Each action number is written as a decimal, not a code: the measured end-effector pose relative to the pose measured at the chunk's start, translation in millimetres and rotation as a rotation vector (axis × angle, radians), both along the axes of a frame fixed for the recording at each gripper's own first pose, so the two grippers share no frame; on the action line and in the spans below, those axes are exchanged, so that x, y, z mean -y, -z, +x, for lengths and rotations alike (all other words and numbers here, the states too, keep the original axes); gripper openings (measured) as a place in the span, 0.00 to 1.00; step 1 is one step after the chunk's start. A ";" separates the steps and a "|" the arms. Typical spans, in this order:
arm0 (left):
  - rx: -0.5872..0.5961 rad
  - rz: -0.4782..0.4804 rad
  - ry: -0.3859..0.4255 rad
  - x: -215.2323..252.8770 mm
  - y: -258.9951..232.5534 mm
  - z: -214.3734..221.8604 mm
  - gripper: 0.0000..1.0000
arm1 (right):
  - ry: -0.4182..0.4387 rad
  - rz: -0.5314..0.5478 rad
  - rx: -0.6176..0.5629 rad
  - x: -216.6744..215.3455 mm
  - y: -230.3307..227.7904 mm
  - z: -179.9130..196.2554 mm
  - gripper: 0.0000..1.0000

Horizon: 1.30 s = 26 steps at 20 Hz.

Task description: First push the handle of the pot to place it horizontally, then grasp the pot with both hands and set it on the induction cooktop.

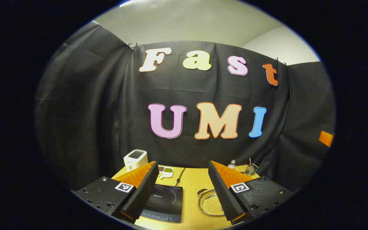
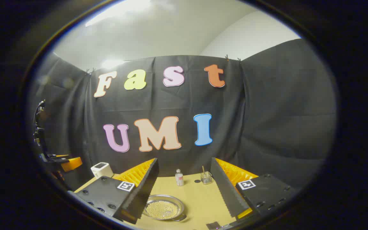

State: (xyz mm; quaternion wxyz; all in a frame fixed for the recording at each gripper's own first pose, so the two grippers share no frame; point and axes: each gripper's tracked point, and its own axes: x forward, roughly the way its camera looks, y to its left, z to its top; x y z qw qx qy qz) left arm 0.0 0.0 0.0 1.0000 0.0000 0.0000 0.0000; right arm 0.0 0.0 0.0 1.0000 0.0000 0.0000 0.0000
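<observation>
Above the counter: both claws held wide, pot beside the cooktop

Overhead, both claws are held level above the near edge of the counter (image 1: 192,185), facing the back wall. The left claw (image 1: 184,191) is spread wide with nothing between its fingers; the right claw (image 2: 184,195) is likewise spread wide and holds nothing.

A brand mark is printed on the induction cooktop (image 1: 164,203), too small to be made out. The cooktop is seen toward the counter's left, its cable running to the back edge.

The pot (image 1: 211,203), shallow and filled with pale beads, is set on the counter just right of the cooktop, apart from it. Its dark handle (image 1: 201,191) is pointed toward the back left. A white appliance (image 1: 135,159) is placed at the back-left corner.
</observation>
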 end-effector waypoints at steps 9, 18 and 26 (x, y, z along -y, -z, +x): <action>-0.002 0.026 -0.006 -3.1 -1.3 -19.5 0.93 | -0.026 0.010 -0.039 -7.4 9.5 -12.0 0.95; -0.007 0.033 -0.025 -34.8 7.9 -30.2 0.90 | -0.019 0.012 -0.083 -29.3 32.0 -25.8 0.96; 0.000 0.033 -0.007 -59.6 18.0 -33.1 0.94 | -0.032 0.021 -0.126 -60.5 59.2 -25.0 0.94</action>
